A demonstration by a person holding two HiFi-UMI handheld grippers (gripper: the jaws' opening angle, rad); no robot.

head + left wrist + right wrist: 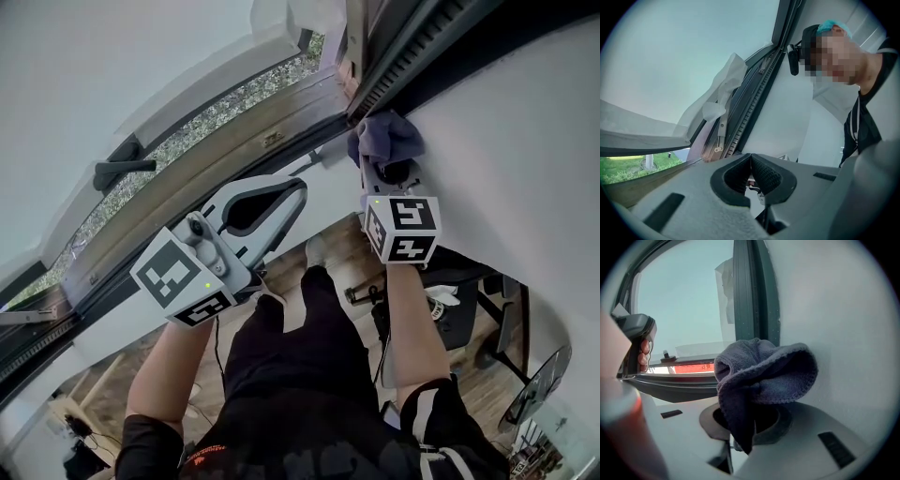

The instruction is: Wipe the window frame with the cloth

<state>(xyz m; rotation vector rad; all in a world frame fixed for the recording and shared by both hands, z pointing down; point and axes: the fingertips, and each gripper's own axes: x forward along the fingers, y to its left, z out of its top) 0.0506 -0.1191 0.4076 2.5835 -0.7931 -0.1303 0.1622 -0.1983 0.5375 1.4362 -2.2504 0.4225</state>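
My right gripper (382, 167) is shut on a bunched blue-purple cloth (386, 139), which presses against the foot of the dark window frame upright (398, 61), next to the white wall. In the right gripper view the cloth (764, 373) bulges out of the jaws (745, 425), with the dark frame (747, 291) just behind it. My left gripper (298, 187) hovers to the left, near the lower frame rail (234, 141), and touches nothing. In its own view the jaws (751, 158) are shut and empty, pointing towards the frame's toothed strip (754, 98).
A dark window handle (122, 169) sticks out of the open sash at the left. White wall (506, 141) fills the right side. Below are the person's legs and a dark chair (459, 309) on a wooden floor.
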